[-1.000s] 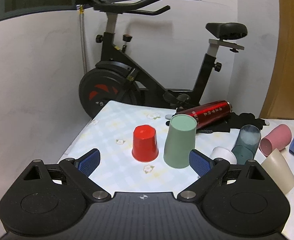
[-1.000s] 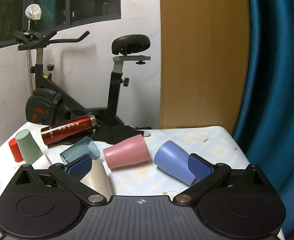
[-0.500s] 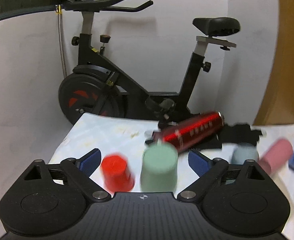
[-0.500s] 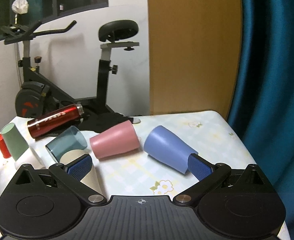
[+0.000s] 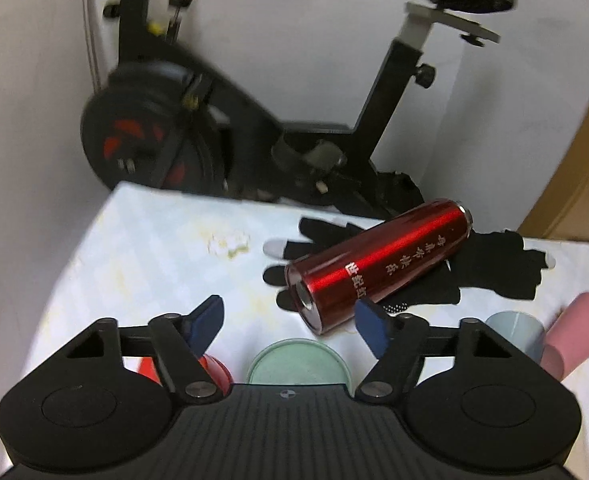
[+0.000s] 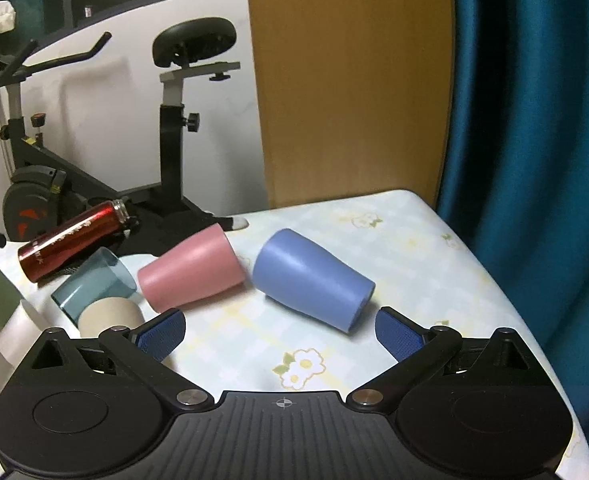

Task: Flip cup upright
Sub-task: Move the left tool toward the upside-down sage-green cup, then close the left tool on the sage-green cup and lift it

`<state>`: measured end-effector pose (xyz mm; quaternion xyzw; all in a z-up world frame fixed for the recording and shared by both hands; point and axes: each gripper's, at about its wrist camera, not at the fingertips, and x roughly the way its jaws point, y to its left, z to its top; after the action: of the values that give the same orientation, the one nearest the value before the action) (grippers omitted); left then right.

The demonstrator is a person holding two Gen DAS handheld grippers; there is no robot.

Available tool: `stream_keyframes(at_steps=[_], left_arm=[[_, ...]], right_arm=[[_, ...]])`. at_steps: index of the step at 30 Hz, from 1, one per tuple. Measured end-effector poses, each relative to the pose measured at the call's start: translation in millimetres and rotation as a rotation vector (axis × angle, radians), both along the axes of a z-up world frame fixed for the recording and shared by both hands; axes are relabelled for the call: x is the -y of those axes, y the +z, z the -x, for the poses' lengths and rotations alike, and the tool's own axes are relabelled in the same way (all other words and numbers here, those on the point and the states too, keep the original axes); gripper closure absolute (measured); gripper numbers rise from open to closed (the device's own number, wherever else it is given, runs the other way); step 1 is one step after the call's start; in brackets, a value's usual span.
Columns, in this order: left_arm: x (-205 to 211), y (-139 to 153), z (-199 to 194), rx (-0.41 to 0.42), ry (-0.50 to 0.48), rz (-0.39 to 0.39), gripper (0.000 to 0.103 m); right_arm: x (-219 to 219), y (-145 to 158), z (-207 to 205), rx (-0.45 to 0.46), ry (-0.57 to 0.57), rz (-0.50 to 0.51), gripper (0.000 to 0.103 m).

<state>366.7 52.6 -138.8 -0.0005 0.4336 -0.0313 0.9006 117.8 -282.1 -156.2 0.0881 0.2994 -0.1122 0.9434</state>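
In the left wrist view my open left gripper (image 5: 290, 326) hovers above the green cup (image 5: 298, 362), which stands upside down between and just below the fingertips. The red cup (image 5: 214, 370), also upside down, sits partly hidden behind the left finger. In the right wrist view my open right gripper (image 6: 280, 334) is just in front of the blue cup (image 6: 312, 280), which lies on its side. The pink cup (image 6: 192, 268), the teal cup (image 6: 94, 284) and the beige cup (image 6: 110, 316) also lie on their sides to the left.
A red metal bottle (image 5: 378, 264) lies on black gloves (image 5: 490, 268) at the back of the flowered tablecloth (image 6: 414, 240). An exercise bike (image 5: 222, 128) stands behind the table. A blue curtain (image 6: 534, 120) hangs at the right edge. A white cup (image 6: 16, 332) stands near the green one.
My left gripper has moved forward and up over the green and red cups, so they now sit low between the fingers. My right gripper has moved closer to the blue cup.
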Motion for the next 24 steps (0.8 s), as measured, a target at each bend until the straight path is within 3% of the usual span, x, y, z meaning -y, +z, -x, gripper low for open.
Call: stream_keyframes(at_steps=[10, 24], left_arm=[[-12, -15, 19, -0.104, -0.061, 0.067, 0.042], [-14, -12, 67, -0.099, -0.096, 0.026, 0.043]], right_arm=[[-2, 0, 5, 0.005, 0.012, -0.005, 0.002], [-8, 15, 29, 0.044, 0.035, -0.007, 0.002]])
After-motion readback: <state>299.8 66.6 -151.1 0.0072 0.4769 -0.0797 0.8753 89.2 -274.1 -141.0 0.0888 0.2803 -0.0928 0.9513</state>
